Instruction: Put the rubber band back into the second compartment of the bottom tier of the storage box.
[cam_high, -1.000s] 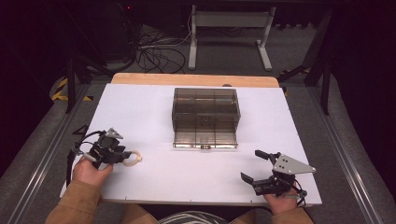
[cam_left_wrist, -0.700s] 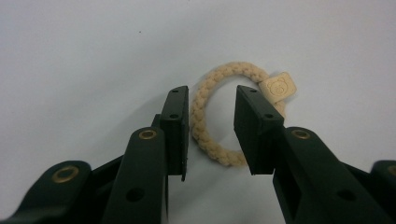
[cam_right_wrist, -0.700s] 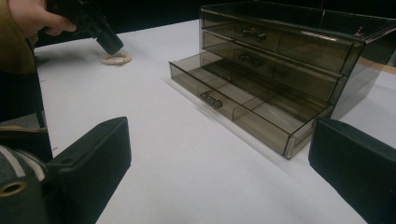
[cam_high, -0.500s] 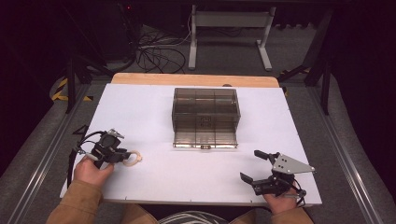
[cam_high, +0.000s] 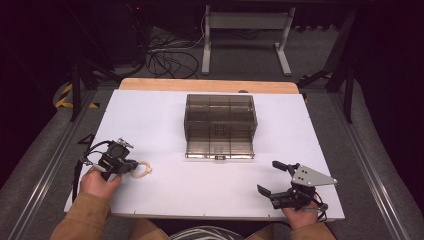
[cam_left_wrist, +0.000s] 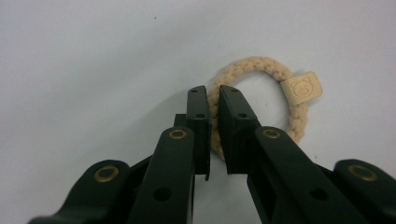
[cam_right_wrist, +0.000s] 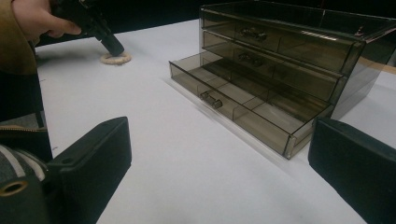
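Left hand-held gripper (cam_left_wrist: 213, 100) pinching hair tie (cam_left_wrist: 299, 112), drawer organizer's (cam_high: 220, 112) bottom drawer (cam_right_wrist: 243, 109) open

So the high cam sits above my side of the desk (cam_high: 165, 115), looking forward and down, far enough back to catch the whole white top plus the floor behind it. My left claw (cam_left_wrist: 214, 100) cam rides right on the tool, pointing almost straight down, super close to the desk surface and the braided ring (cam_left_wrist: 261, 100). My right claw (cam_right_wrist: 219, 163) cam sits low, looking across the desk at the drawer box (cam_right_wrist: 289, 70), and way off it catches my left hand (cam_right_wrist: 37, 18) at that same ring, which the high cam sees too.
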